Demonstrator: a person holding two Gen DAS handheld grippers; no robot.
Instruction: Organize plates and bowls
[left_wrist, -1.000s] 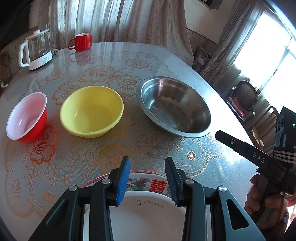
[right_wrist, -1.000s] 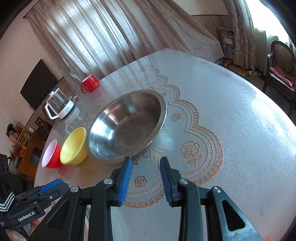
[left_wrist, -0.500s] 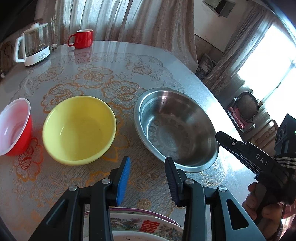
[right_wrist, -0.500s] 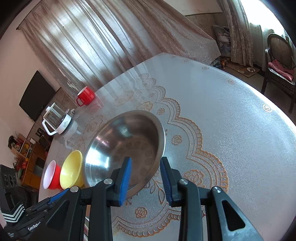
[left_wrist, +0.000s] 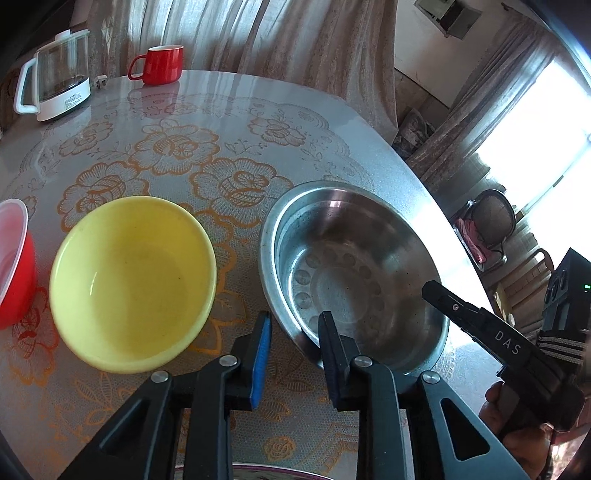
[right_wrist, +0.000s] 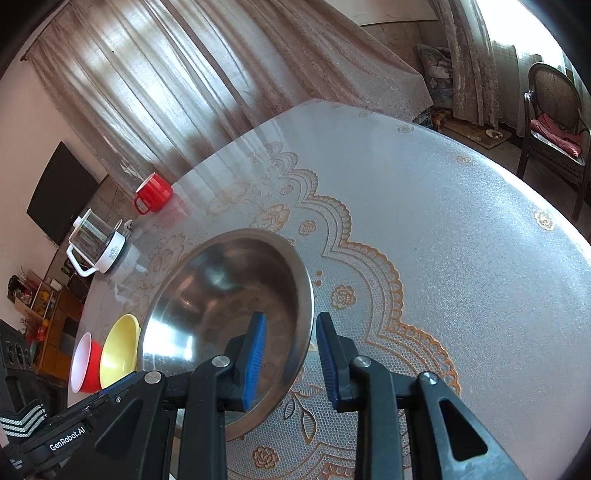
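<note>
A steel bowl (left_wrist: 354, 266) (right_wrist: 221, 295) stands on the round table, with a yellow bowl (left_wrist: 133, 284) (right_wrist: 120, 347) and a red bowl with a white inside (left_wrist: 14, 266) (right_wrist: 86, 362) to its left. My left gripper (left_wrist: 295, 332) straddles the steel bowl's near-left rim, one finger inside and one outside. Its jaws are closing, and the pads stand clear of the rim. My right gripper (right_wrist: 290, 332) straddles the opposite rim the same way, also closing with a gap on each side. A sliver of a patterned plate (left_wrist: 266, 474) shows at the bottom edge.
A glass kettle (left_wrist: 55, 92) (right_wrist: 96, 247) and a red mug (left_wrist: 162, 64) (right_wrist: 153, 194) stand at the table's far side. The table edge curves past the steel bowl on the right, with a chair (left_wrist: 491, 218) (right_wrist: 554, 122) beyond. A hand (left_wrist: 517, 424) holds the right gripper's handle.
Both grippers moved forward onto the steel bowl's rim from opposite sides, and their jaws narrowed. The patterned plate slid almost out of the left wrist view's bottom.
</note>
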